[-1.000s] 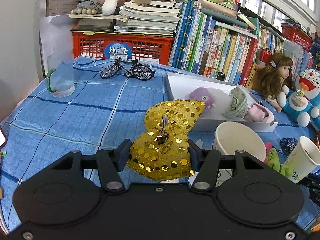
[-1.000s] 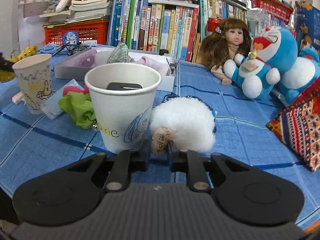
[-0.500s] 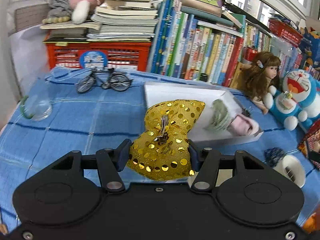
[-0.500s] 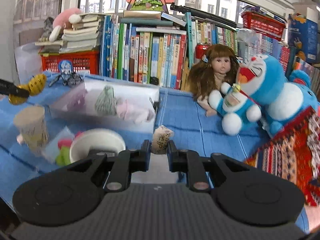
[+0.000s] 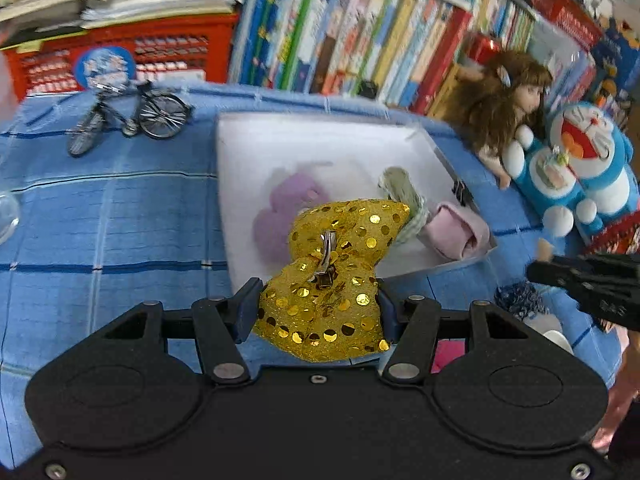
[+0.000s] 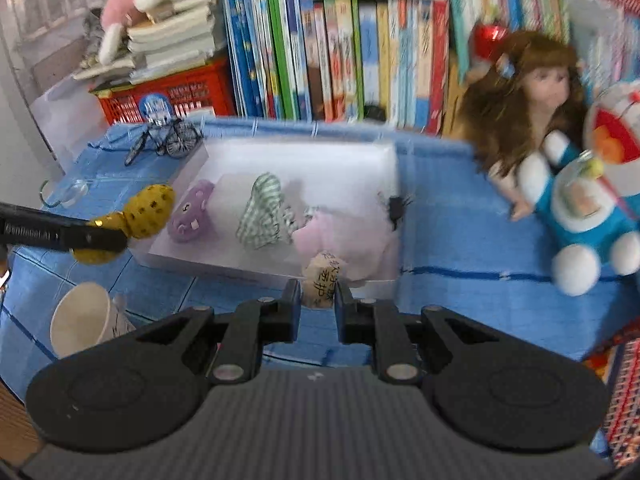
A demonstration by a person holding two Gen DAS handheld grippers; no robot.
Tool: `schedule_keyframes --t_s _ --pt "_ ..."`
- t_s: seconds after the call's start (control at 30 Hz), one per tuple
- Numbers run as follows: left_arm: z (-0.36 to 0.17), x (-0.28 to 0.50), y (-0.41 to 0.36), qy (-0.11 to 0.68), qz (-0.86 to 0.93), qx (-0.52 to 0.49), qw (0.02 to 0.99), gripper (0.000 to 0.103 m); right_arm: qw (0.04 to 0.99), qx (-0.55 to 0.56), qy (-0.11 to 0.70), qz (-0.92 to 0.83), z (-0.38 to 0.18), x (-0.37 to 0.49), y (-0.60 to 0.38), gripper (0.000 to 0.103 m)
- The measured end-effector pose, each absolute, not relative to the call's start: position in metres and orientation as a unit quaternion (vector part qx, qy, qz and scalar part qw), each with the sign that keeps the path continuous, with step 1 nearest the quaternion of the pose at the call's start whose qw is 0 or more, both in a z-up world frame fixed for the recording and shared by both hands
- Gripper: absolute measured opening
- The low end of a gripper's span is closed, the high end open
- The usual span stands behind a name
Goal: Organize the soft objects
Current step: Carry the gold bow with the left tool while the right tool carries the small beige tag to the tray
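The gold bow [image 5: 332, 280], covered with shiny round sequins and with a metal clip on its middle, is held in the air between the two fingers of the left gripper [image 5: 318, 306]. The pads press on its lower half from both sides, and its upper half sticks out over the near edge of the white tray [image 5: 320, 140]. In the right wrist view the same bow [image 6: 140, 220] hangs beside the left front corner of the tray.

The right gripper [image 6: 318, 306] is nearly closed on a small beige tag with printed letters [image 6: 322, 284]. What hangs under the tag is hidden by the gripper body. This gripper is above the front wall of the tray, near its right end.

In the tray lie a purple plush toy [image 6: 190, 216], a green and white striped cloth [image 6: 262, 216] and a pink rolled cloth [image 5: 456, 232], close to each other along the front side. A black binder clip [image 6: 394, 208] sits on the right wall of the tray.

The tray stands on a blue checked tablecloth [image 5: 100, 208]. Behind it to the left stands a small model bicycle [image 5: 128, 116], and to the right a doll with brown hair [image 6: 528, 108] leans beside a blue and white cat plush [image 5: 576, 168]. A paper cup [image 6: 84, 320] stands in front of the tray on the left. A row of books [image 6: 340, 56] and a red crate [image 5: 120, 56] close the back.
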State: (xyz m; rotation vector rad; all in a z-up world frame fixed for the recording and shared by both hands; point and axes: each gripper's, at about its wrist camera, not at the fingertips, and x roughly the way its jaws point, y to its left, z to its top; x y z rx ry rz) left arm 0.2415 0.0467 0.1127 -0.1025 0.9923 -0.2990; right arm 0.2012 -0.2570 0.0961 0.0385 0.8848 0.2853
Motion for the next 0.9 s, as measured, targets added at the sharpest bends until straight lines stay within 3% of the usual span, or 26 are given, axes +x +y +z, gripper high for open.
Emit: schedule_keyframes --t_s 0.37,0.9 --pt "0.088 0.292 0.031 0.513 -0.139 -0.026 0.847 0.056 0.862 0.034 0.492 0.119 0.065 0.265 -0.224 0.021" --pt "0.062 0.331 0.020 0.509 -0.109 0.018 0.854 0.058 0.843 0.026 0.520 0.134 0.046 0.322 -0.208 0.021"
